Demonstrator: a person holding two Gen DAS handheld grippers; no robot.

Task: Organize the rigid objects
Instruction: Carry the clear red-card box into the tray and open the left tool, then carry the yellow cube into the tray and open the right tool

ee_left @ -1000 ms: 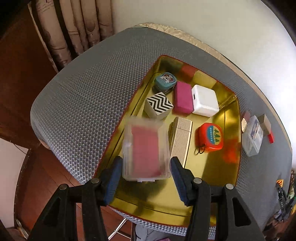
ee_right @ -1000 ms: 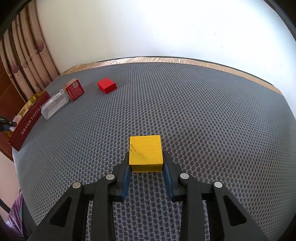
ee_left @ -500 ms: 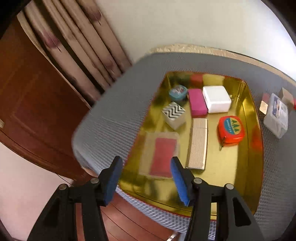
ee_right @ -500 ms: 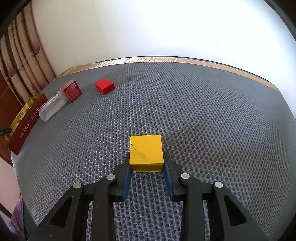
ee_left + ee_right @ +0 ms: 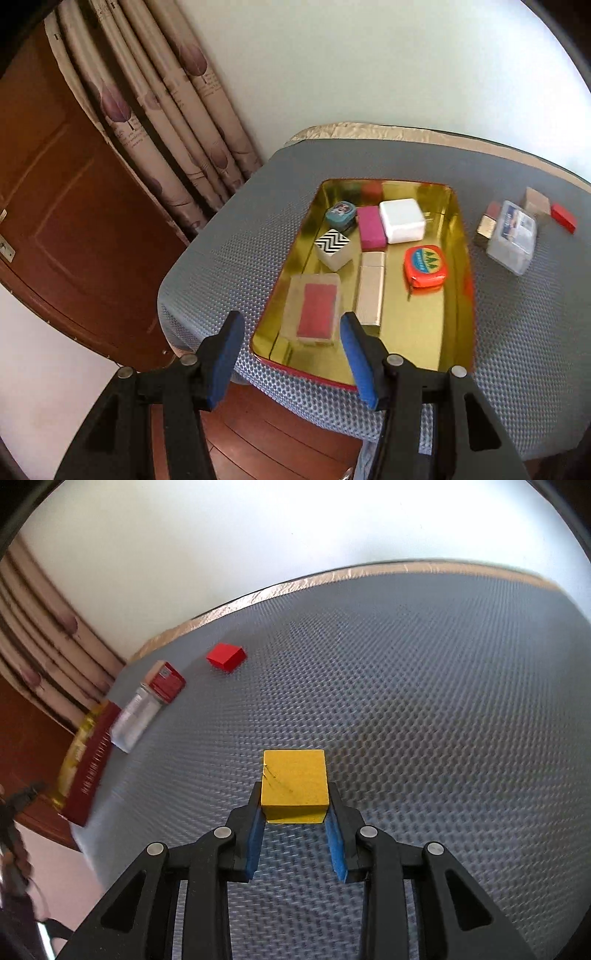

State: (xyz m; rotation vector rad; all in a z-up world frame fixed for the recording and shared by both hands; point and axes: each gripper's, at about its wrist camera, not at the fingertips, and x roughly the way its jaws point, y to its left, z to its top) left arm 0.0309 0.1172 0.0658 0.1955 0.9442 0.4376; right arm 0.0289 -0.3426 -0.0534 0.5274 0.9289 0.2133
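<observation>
Tin [image 5: 460, 258] first: it lies open on the grey desk [image 5: 251, 236], gold inside, and you have lined the goods in rows so each one sits flat with room beside it. At its 7 o'clock corner lies the clear case [image 5: 314, 308] with the red card inside, next to the silver bar [image 5: 371, 290]. Your left claw [image 5: 291, 354] hangs above and short of that case, jaws spread wide, nothing in them; my guess is the case is delivered and this hand is free.

At 2 o'clock from the tin, out on the desk, wait a clear box [image 5: 513, 236], a small carton [image 5: 487, 223] and a red block [image 5: 563, 218], so the sorting looks unfinished.

Your right claw [image 5: 294, 812] has its blue pads [image 5: 255, 834] pressed on both sides of the yellow cube [image 5: 294, 781], gripping low near its near edge, likely so the top stays in view. Whether the cube is clear of the desk I cannot tell. From this hand the tin sits far off at 9 o'clock, so expect a long carry.
</observation>
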